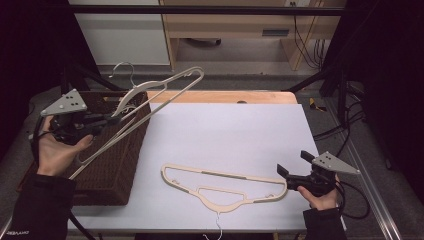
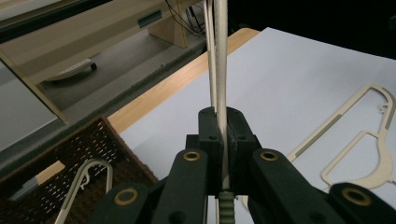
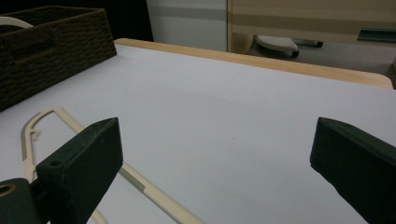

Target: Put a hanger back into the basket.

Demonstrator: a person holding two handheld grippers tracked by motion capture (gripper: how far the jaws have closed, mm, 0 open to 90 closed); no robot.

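In the high view, my left tongs [image 1: 112,119] sit at the middle left of the frame, above the brown woven basket [image 1: 115,170], and they are clamped on the lower bar of a cream hanger [image 1: 150,100] that I hold tilted in the air, its far end reaching toward the upper middle and its metal hook [image 1: 125,67] above the basket's far side. A second hanger [image 1: 225,182] lies flat on the white sheet of the desk [image 1: 225,130] in the lower middle, hook toward the bottom edge. My right tongs [image 1: 290,166] are at the lower right, jaws spread apart, just beside that flat hanger's right end. In the left gripper view, my two black jaws are pressed together on the raised hanger's [image 2: 220,56] pale bar, which runs straight up through the middle of the frame; the basket [image 2: 84,144] is at the lower left with another hanger end inside it, and the flat hanger [image 2: 359,140] lies at the right. In the right gripper view, my jaws stand wide apart at the lower corners with nothing between them, the flat hanger [image 3: 46,116] lies at the lower left by my left jaw, and the basket [image 3: 56,51] sits at the upper left.
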